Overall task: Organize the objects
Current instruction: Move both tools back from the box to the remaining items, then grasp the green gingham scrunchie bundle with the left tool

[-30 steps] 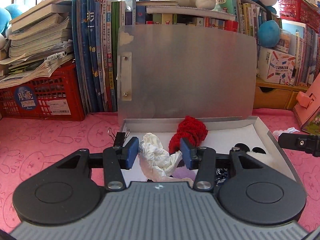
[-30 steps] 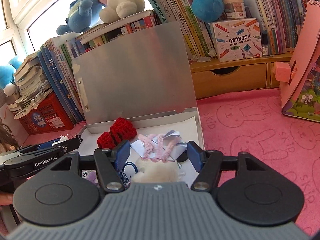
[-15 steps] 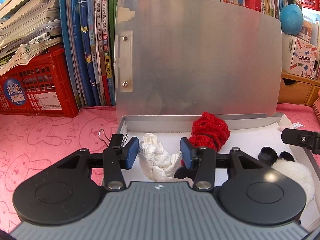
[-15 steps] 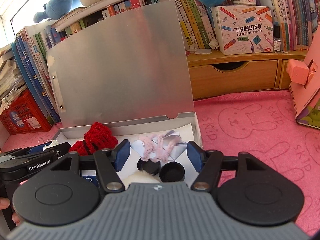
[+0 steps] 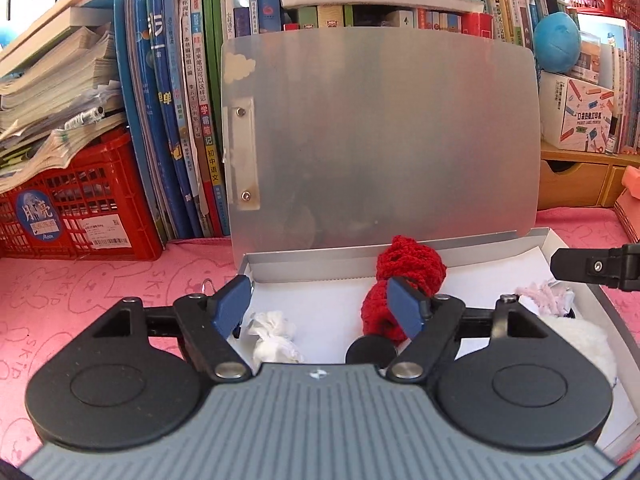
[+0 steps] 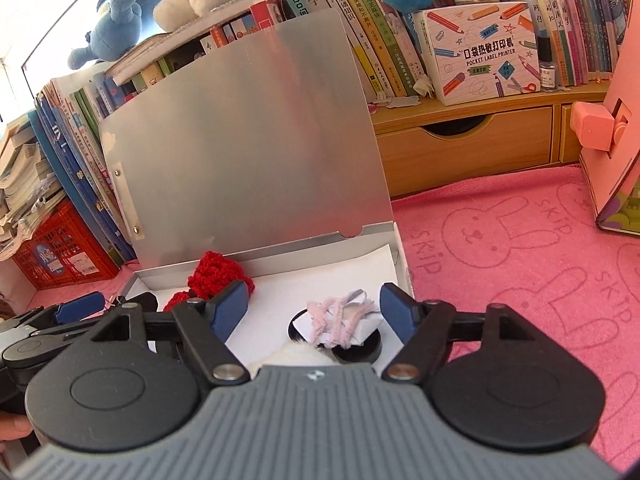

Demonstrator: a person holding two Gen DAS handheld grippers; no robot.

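Shallow grey box (image 5: pixel 440 258), lid (image 5: pixel 380 136) raised upright behind it, standing on the pink rabbit-print cloth (image 6: pixel 520 264) that covers the worktop; white paper lines its floor. Contents, left wrist view: crumpled white tissue (image 5: pixel 274 338) at lower centre; red knitted piece (image 5: pixel 404 280) against the back wall; a black round cap (image 5: pixel 366 350) just in front of it; white fluffy item (image 5: pixel 576 340) at lower right. Right wrist view: pink yarn scrap on paper (image 6: pixel 340 320) at centre frame, lying over two black round caps (image 6: pixel 360 350), with the fluffy item partly hidden under the tool body, so its shape is hard to judge. Left tongs (image 5: pixel 320 306): jaws have just been opening and stand wide apart, gripping nothing; the tissue lies below and between them, untouched, and the right-hand pad overlaps the red knit in view. Right tongs (image 6: pixel 314 310): jaws likewise just opened, wide, holding nothing; the yarn scrap sits between them, clear of both pads. Surroundings: red plastic crate (image 5: pixel 80 208) under stacked papers at left; upright books (image 5: pixel 176 120) behind the lid; plush toys (image 6: pixel 160 4) on top; printer carton (image 6: pixel 484 48) on a wooden drawer unit (image 6: pixel 472 148) at upper right; pink stand (image 6: pixel 612 136) at right edge. A binder clip (image 5: pixel 206 286) lies outside the box's left wall.
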